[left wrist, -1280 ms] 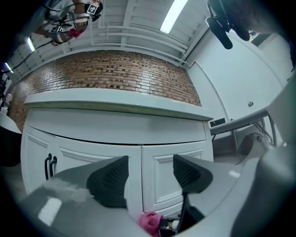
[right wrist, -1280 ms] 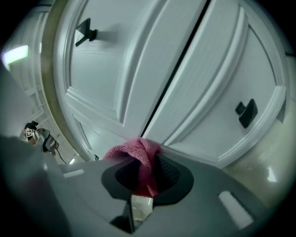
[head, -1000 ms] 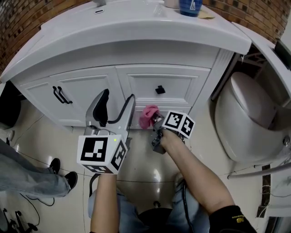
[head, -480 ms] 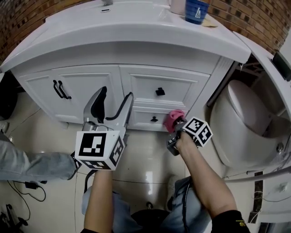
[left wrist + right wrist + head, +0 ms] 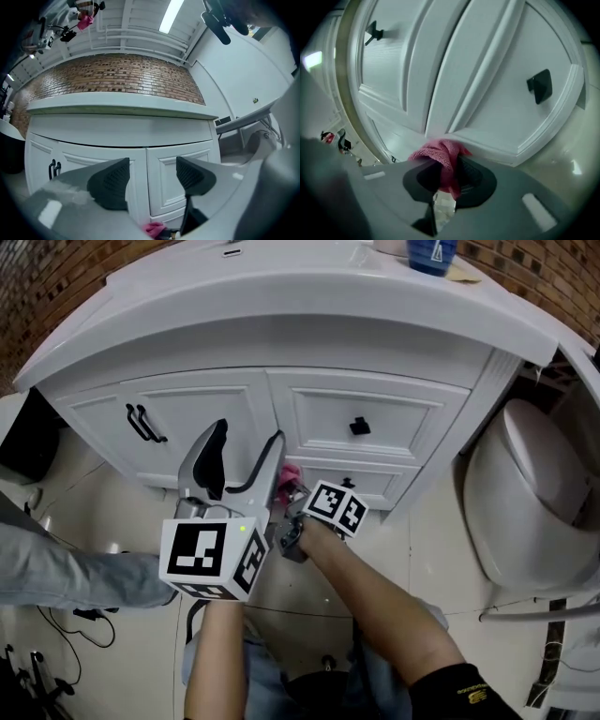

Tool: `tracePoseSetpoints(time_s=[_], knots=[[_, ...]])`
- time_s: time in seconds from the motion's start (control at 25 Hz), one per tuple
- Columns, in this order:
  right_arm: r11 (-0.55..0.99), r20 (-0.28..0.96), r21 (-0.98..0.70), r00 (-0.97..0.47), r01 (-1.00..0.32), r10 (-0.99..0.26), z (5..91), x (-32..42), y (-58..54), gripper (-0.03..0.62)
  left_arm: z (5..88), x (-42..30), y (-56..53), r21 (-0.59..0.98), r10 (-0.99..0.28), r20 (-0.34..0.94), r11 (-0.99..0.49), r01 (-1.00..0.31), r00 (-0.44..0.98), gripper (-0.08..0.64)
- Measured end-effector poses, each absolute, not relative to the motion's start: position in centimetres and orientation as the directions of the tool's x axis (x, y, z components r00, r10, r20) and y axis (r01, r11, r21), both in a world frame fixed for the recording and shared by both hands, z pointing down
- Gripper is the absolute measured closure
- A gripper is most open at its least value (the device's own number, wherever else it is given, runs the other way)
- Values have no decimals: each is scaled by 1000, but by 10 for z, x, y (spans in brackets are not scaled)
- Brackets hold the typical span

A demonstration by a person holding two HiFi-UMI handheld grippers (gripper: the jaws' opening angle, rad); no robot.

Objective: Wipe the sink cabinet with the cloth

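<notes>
Right hand-held gripper [image 5: 292, 487] shifted left across sink cabinet [image 5: 394, 420], clamping pink cloth [image 5: 440, 154] against it, left hand-held gripper [image 5: 150, 180] wide, empty

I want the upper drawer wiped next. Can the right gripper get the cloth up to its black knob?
Probably yes. The right gripper, jaws shut on the pink cloth, is at the cabinet front just below the knob; nothing lies between, and the left gripper stands on the other side.
</notes>
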State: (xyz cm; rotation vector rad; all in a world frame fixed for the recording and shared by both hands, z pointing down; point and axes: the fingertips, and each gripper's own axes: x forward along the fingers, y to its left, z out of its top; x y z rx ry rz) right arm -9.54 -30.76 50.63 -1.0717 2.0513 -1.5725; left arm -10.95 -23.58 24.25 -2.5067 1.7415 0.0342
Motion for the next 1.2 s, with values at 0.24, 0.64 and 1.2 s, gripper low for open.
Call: tracePoseSetpoints(time_s=[0.24, 0.64, 1.2], knots=[[46, 213, -929, -631, -368, -746, 508, -67, -310, 545, 246, -105, -238, -63, -931, -60, -357, -932, 361, 247], [-154, 376, -874, -441, -460, -815, 516, 104, -295, 545, 247, -87, -236, -75, -913, -54, -401, -913, 405, 245], [-13, 422, -755, -470, -656, -775, 529, 58, -295, 541, 249, -100, -236, -78, -923, -50, -377, -923, 381, 245]])
